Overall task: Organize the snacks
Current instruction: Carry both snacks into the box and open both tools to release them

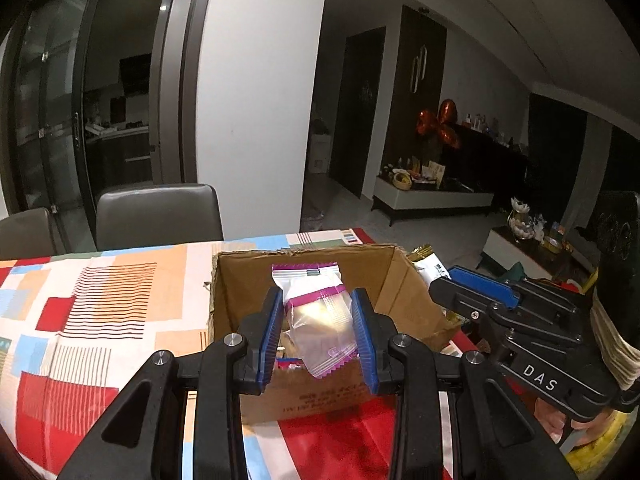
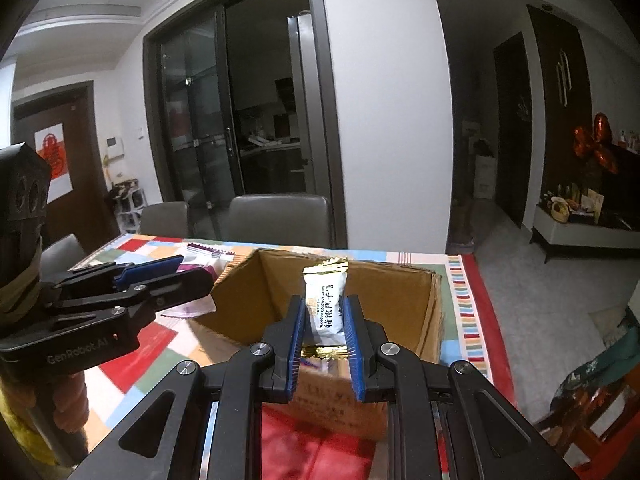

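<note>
Open cardboard box (image 1: 404, 292) on patterned tablecloth, flaps up, plain brown inside, printed text on near wall; a few wrappers dimly visible at the bottom. Clear pastry packet with purple-pink zigzag seals (image 1: 320, 316), pale cake inside, held above the box opening, tilted, lower seal hanging toward the camera. White candy bar packet with gold crimped ends (image 2: 326, 308), Chinese lettering down its face, held roughly upright over the box (image 2: 400, 292), top end slightly bent.

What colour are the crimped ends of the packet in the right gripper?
Gold, on a white packet; clearest in the right wrist view.
</note>
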{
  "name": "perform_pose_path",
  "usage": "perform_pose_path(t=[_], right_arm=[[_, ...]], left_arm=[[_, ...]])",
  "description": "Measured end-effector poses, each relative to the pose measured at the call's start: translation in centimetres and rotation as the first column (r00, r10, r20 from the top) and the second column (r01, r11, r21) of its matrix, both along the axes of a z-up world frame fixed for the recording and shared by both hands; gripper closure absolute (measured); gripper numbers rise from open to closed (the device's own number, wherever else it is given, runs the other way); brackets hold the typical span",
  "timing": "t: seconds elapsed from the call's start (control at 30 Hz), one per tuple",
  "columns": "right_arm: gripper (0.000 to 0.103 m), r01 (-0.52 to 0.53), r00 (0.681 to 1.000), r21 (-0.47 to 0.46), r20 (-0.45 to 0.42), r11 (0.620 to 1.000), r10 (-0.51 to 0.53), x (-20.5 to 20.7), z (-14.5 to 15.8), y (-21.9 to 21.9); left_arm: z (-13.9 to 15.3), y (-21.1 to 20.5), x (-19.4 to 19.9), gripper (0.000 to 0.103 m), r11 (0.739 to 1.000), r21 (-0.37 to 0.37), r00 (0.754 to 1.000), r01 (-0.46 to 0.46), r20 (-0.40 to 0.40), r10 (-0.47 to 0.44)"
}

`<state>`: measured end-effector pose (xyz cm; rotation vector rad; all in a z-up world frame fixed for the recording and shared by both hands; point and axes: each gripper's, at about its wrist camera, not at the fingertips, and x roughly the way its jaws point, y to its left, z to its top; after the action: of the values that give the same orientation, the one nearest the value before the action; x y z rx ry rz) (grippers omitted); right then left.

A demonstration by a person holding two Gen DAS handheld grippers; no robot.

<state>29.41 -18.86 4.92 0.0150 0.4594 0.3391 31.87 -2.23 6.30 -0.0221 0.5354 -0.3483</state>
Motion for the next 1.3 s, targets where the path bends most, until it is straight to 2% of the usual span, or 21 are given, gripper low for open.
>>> perform_pose_path(t=[0.3, 0.4, 0.47, 0.5, 0.53, 0.83, 0.9, 1.0, 1.3], right_arm=[[0.082, 0.032, 0.998, -0.010, -0.051, 0.999, -0.032, 3.1, -1.1, -0.3], [0.081, 0.048, 0.997, -0.010, -0.064, 0.999, -0.049, 3.7, -1.3, -0.6], [0.073, 0.054, 0.996, -0.015, -0.074, 0.998, -0.055, 3.9, -1.4, -0.7], [0.060, 0.055, 0.995, -0.017, -0.078, 0.998, -0.056, 3.9, -1.3, -0.6], [0.056, 0.063, 0.995, -0.019, -0.072, 0.998, -0.064, 3.6, -1.2, -0.6], [0.056, 0.052, 0.998, -0.041, -0.029, 0.998, -0.053, -0.2, -0.4, 0.0], [0.056, 0.046, 0.998, -0.039, -0.030, 0.998, -0.048, -1.2, -0.3, 0.1], [0.048, 0.037, 0.999, -0.041, -0.032, 0.998, -0.038, -2.9, -0.3, 0.4], [0.048, -0.016, 0.999, -0.036, -0.040, 0.999, 0.015, -7.3, -0.9, 1.4]], left_arm=[[-1.7, -1.0, 4.6, 0.068, 1.000, 0.015, 0.997, 0.015, -0.072, -0.013], [-2.2, -1.5, 5.4, 0.062, 0.999, 0.038, 0.996, -0.001, -0.088, 0.005], [-2.2, -1.5, 5.5, 0.053, 0.999, 0.046, 0.996, -0.002, -0.085, 0.006], [-2.1, -1.6, 5.2, 0.051, 0.998, 0.061, 0.997, -0.009, -0.072, 0.014], [-2.1, -1.6, 5.1, 0.046, 0.997, 0.072, 0.998, -0.014, -0.067, 0.018], [-1.0, -0.6, 0.2, 0.038, 0.997, 0.070, 0.999, -0.030, -0.017, 0.031], [-0.8, -0.2, -1.1, 0.038, 0.997, 0.069, 0.999, -0.030, -0.011, 0.030], [-0.8, 0.2, -3.0, 0.038, 0.997, 0.071, 1.000, -0.031, -0.002, 0.031], [-1.1, 0.9, -7.7, 0.038, 0.996, 0.080, 0.999, -0.033, 0.006, 0.032]])
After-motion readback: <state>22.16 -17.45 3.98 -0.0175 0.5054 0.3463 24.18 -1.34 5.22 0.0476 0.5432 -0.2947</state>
